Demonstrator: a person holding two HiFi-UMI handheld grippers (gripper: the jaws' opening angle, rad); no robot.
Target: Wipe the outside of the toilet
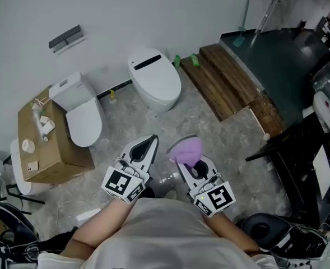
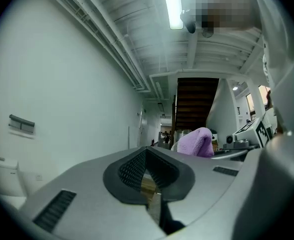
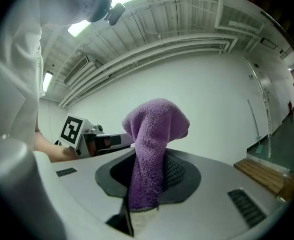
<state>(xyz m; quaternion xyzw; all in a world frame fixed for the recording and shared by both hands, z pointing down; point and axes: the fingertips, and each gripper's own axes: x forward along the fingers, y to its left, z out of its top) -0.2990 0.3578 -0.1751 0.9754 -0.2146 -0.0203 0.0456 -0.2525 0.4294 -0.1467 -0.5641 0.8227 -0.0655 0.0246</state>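
At the far left of the head view a cardboard box [image 1: 58, 156] stands just beside a white two-piece toilet [image 1: 83, 122], whose tank backs onto the wall. Only the left gripper view catches that tank from the side, low at its left edge. Right of it, apart from it, a larger one-piece toilet [image 1: 156, 83] also stands against the wall.

Both claws hover near the person's body, well apart from both toilets, with a stretch of marbled floor [image 1: 125, 125] between. The left claw [image 1: 148, 144] has its jaws pressed together on nothing, which its own view confirms [image 2: 147, 156]. The right claw [image 1: 188, 160] is clamped on a purple cloth [image 1: 188, 147]. The right gripper view shows the cloth [image 3: 154, 149] rising from between the jaws and folding over at the top.

Further right a wooden platform [image 1: 226, 77] runs out from the wall just beside the one-piece toilet. Dark stands crowd the right edge.
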